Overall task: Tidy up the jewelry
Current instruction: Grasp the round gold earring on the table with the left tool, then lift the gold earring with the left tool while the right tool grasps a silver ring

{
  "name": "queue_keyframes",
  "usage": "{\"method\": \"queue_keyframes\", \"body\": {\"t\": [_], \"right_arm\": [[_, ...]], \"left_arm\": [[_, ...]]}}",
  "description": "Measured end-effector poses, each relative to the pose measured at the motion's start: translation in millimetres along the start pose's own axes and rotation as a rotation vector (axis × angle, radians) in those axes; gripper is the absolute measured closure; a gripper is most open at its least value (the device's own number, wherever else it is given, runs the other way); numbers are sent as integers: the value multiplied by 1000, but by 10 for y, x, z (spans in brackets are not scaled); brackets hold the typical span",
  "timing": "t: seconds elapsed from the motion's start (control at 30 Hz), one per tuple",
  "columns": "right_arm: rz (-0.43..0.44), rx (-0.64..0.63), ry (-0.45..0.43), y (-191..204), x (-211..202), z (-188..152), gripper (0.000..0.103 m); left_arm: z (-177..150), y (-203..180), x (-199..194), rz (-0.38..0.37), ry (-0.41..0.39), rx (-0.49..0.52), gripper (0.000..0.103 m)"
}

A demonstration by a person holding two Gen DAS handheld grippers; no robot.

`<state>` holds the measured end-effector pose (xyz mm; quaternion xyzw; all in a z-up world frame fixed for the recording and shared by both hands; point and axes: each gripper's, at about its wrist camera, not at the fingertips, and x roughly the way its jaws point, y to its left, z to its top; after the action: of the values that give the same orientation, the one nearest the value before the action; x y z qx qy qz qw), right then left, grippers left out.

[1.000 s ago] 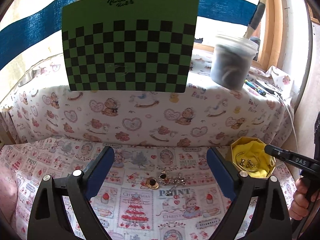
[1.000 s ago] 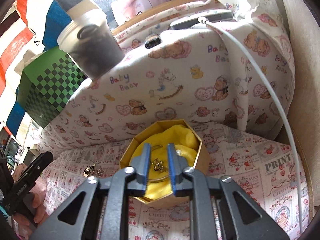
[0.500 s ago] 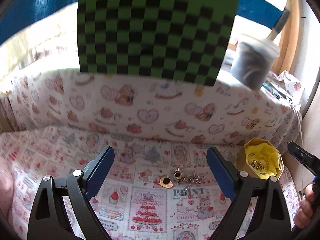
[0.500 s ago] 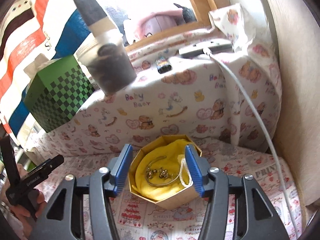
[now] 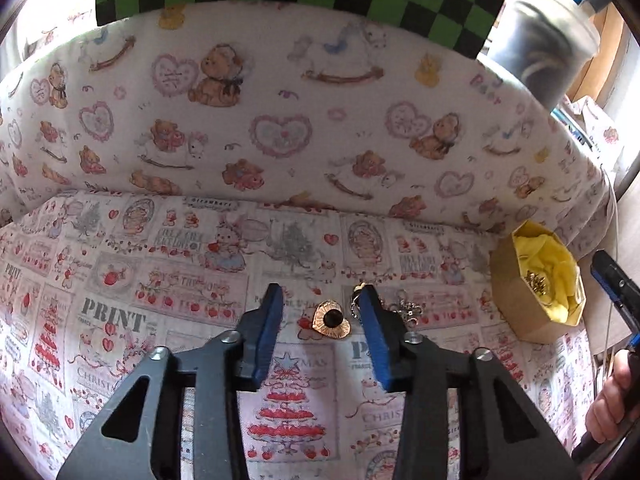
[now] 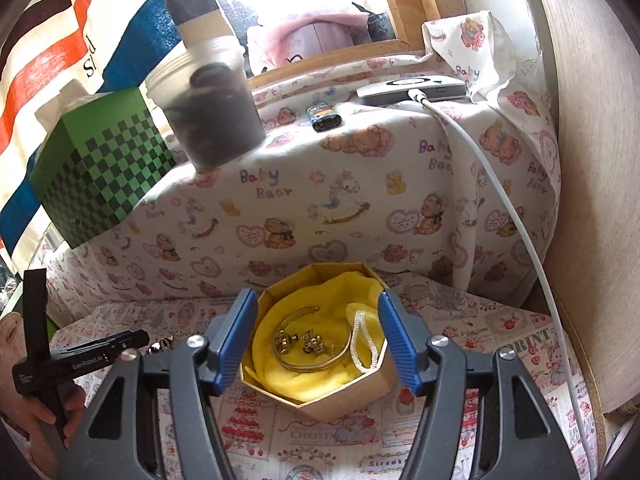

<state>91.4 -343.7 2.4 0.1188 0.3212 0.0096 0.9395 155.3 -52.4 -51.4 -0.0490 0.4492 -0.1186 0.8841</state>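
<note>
A gold heart brooch (image 5: 331, 319) with a dark centre lies on the printed cloth. My left gripper (image 5: 320, 303) is open, low over it, one finger on each side. A second gold piece (image 5: 357, 293) is partly hidden by the right finger, and a silver charm (image 5: 409, 309) lies just right of it. The octagonal box (image 6: 340, 398) with yellow lining holds a bangle (image 6: 316, 354), small gold pieces and a white cord (image 6: 362, 342); it also shows in the left wrist view (image 5: 516, 296). My right gripper (image 6: 318, 312) is open and empty, above the box.
A padded wall in teddy-bear cloth (image 5: 280, 120) rises behind the work area. On top stand a green checkered box (image 6: 104, 160) and a plastic tub (image 6: 208, 112). A white cable (image 6: 516, 216) hangs down at the right from a grey device (image 6: 412, 87).
My left gripper moved forward and down to the heart brooch and its jaws narrowed. My right gripper opened wide and drew back from the box, leaving the jewelry inside.
</note>
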Motion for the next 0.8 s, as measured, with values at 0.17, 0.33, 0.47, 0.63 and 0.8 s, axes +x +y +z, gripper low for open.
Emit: {"method": "queue_keyframes", "body": {"t": [0.17, 0.33, 0.47, 0.63, 0.8], "right_arm": [[0, -2, 7, 10, 9, 4, 43], [9, 25, 16, -30, 15, 10, 43], [7, 25, 14, -35, 8, 10, 43], [4, 19, 16, -26, 1, 1, 42], [8, 3, 8, 16, -19, -5, 42]], "left_arm": [[-20, -18, 56, 4, 36, 16, 74], [-43, -56, 150, 3, 50, 13, 85], [-67, -95, 202, 9, 39, 14, 90], [-88, -128, 87, -5, 12, -11, 94], [-73, -208, -176, 33, -61, 1, 94]]}}
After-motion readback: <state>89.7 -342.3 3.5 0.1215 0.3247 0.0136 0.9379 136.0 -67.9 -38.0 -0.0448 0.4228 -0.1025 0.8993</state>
